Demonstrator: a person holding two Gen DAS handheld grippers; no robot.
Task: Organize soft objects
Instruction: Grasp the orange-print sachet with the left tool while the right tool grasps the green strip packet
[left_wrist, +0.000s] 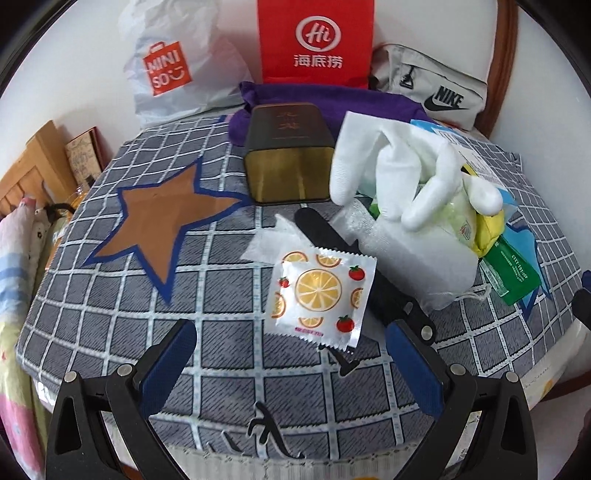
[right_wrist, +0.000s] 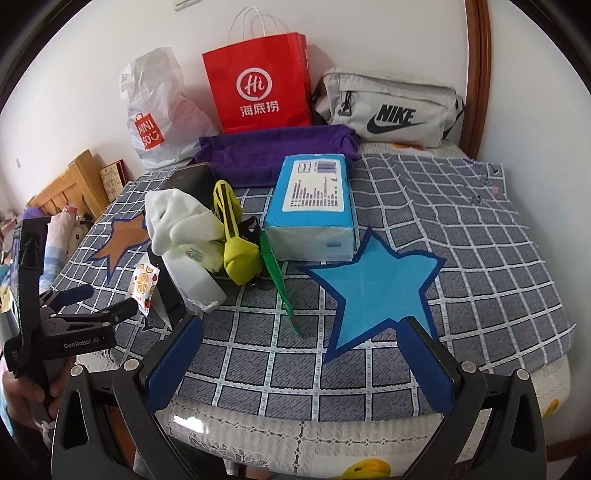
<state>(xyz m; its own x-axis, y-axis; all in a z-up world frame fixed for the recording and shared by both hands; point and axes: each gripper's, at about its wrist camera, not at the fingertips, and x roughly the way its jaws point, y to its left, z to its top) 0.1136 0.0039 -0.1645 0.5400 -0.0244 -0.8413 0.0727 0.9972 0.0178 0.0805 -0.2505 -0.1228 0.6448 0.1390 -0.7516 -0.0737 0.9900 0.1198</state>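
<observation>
On the checked bedsheet, going L to R: brown star patch at the L, bare; then the left gripper, fingers wide apart w/ nothing between them, hovering just short of the fruit-print sachet. That sachet lies flat, partly over a black handle and just beside a thin white wipe. Best approach, I'd say: come in low, pads either side of the sachet's near edge, pinch the sealed rim only, not the handle under it. R of that sits the pile: white glove draped on a white pouch, yellow-green pouch, green packet, tissue pack. Far R, right gripper also spread open, empty, above the blue star patch; prob the drop spot, can't tell which star is for what.
</observation>
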